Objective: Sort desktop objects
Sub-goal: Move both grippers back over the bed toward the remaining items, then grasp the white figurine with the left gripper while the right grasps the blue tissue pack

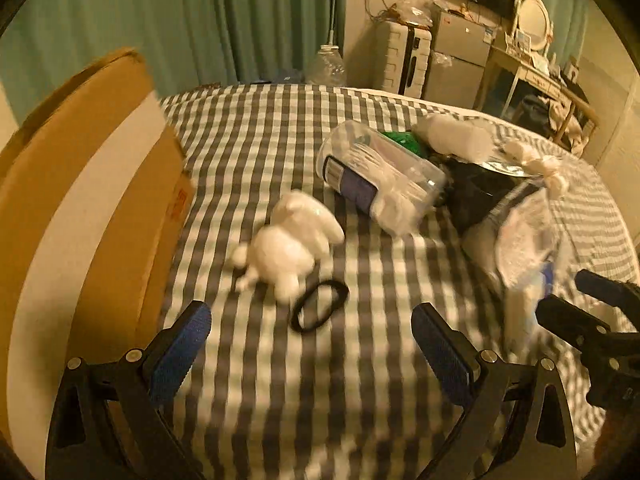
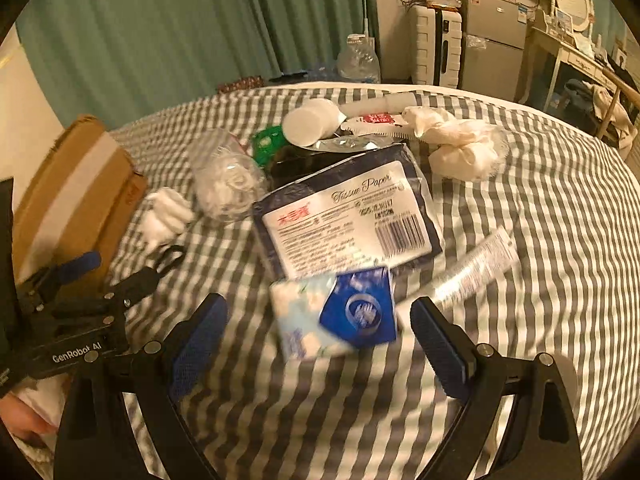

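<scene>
Left gripper [image 1: 311,340] fingers spread wide and empty above checked bed cover [image 1: 280,380], black hair tie [image 1: 319,305] just beyond, white plush toy [image 1: 286,236] touching it, right gripper [image 2: 319,330] fingers apart around nothing, small tissue pack [image 2: 336,316] between them, large tissue paper pack [image 2: 348,216] farther, cardboard box [image 1: 80,208] at left.

Both claws hang over the checked bed [image 1: 280,140], empty. The left claw [image 1: 312,332] is spread wide, blue pads apart. The right claw [image 2: 320,320] is spread equally wide, just beside the left. A hand [image 2: 24,416] shows behind the left claw.
</scene>
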Demonstrator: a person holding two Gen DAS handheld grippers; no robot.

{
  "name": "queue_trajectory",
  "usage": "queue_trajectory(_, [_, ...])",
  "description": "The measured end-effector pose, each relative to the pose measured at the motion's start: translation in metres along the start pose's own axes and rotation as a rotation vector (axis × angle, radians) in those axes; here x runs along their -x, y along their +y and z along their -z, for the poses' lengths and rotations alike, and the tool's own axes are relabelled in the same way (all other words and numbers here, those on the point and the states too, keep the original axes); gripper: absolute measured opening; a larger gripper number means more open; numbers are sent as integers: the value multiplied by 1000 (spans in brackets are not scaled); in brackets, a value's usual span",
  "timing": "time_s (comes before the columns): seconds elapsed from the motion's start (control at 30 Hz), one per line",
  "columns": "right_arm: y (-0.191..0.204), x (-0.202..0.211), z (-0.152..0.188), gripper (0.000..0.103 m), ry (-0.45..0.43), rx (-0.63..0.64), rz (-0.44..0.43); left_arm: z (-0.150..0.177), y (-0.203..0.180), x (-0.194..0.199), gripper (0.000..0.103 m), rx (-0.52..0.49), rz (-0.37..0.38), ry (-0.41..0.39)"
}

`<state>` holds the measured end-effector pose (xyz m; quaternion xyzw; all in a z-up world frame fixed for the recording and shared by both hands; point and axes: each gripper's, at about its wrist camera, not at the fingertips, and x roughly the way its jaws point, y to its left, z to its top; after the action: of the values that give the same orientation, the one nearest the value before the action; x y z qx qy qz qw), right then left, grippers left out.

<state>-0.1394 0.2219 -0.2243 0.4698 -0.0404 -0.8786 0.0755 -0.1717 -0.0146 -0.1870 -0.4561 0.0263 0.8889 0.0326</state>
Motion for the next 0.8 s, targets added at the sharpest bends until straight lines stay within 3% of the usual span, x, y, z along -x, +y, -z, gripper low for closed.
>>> queue_trajectory(0.33, [-1,-29,5,93,43,45,33,-24,18,-45,103,-53,77,20])
queue_trajectory(0.4, [-3,-30,5,88,44,36,33,-26,18,-46,103,-71,85,14])
queue_trajectory(0.43, [-2,-28,6,85,41,41,37,-27,18,-47,100,-76,76,7])
queue_trajectory(0.5, [-2,-28,6,74,47,50,31,-28,19,-50,84,-89,44,30])
queue_trajectory(0.53, [-2,-28,7,74,49,46,28,-28,19,-53,61,-98,8,52])
queue_trajectory(0.57, [-3,-28,7,74,48,43,29,-29,18,-56,53,-106,-10,74])
queue_trajectory(0.8, [-8,-19,10,73,35,-16,26,-20,28,-29,52,-67,16,64])
